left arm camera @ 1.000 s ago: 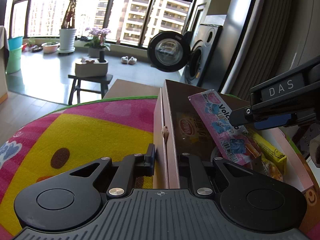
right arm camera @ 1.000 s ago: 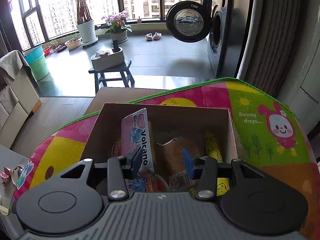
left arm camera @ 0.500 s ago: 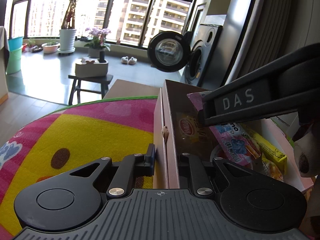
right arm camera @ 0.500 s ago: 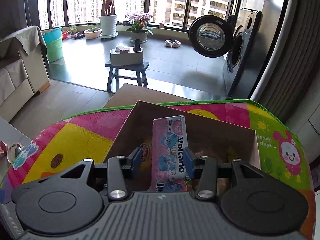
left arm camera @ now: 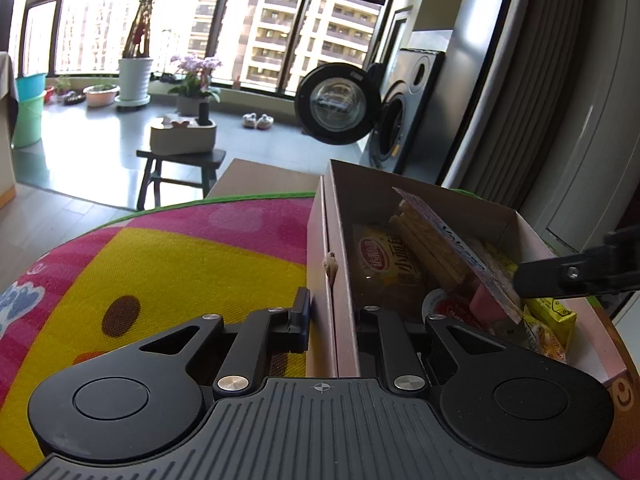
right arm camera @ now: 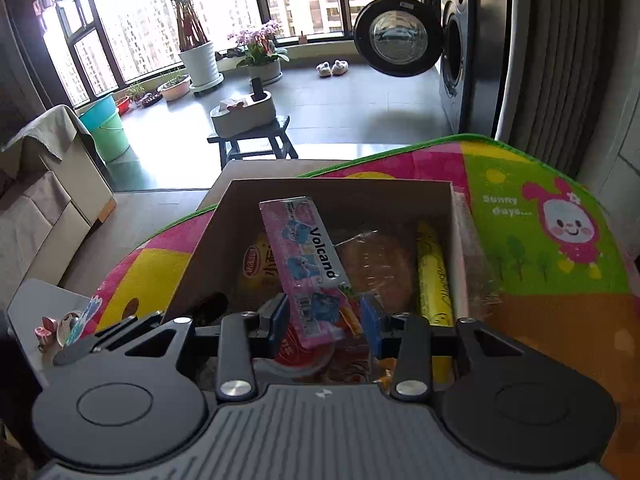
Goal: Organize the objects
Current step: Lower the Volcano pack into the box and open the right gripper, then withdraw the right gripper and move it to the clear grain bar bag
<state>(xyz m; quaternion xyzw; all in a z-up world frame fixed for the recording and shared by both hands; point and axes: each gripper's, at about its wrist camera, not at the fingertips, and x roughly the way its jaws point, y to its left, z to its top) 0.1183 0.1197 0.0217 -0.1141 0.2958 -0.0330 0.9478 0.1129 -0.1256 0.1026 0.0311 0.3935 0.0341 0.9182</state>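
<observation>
An open cardboard box (left arm camera: pixel 340 240) stands on a bright play mat (left arm camera: pixel 160 272). My left gripper (left arm camera: pixel 334 312) is shut on the box's left wall, one finger outside and one inside. A pink "Volcano" packet (right arm camera: pixel 308 252) leans slanted on the snacks in the box (right arm camera: pixel 320 192). Its lower end lies between the fingers of my right gripper (right arm camera: pixel 324 314), which is open, with a gap at the right pad. In the left wrist view a right gripper finger (left arm camera: pixel 560 280) touches the packet (left arm camera: pixel 452 240). Below lie a yellow noodle pack (right arm camera: pixel 256 268), wrapped bread (right arm camera: pixel 376 260) and a yellow pouch (right arm camera: pixel 434 276).
The mat (right arm camera: pixel 540 240) spreads right of the box. A grey surface with small trinkets (right arm camera: pixel 52 328) sits at the near left. Beyond the mat stand a dark stool with a tissue box (left arm camera: pixel 180 156) and a washing machine with its door open (left arm camera: pixel 336 108).
The pink packet stood high above the box rim a second ago; now it leans lower inside. My right gripper swung up and back, then came down over the box. The left gripper has not moved.
</observation>
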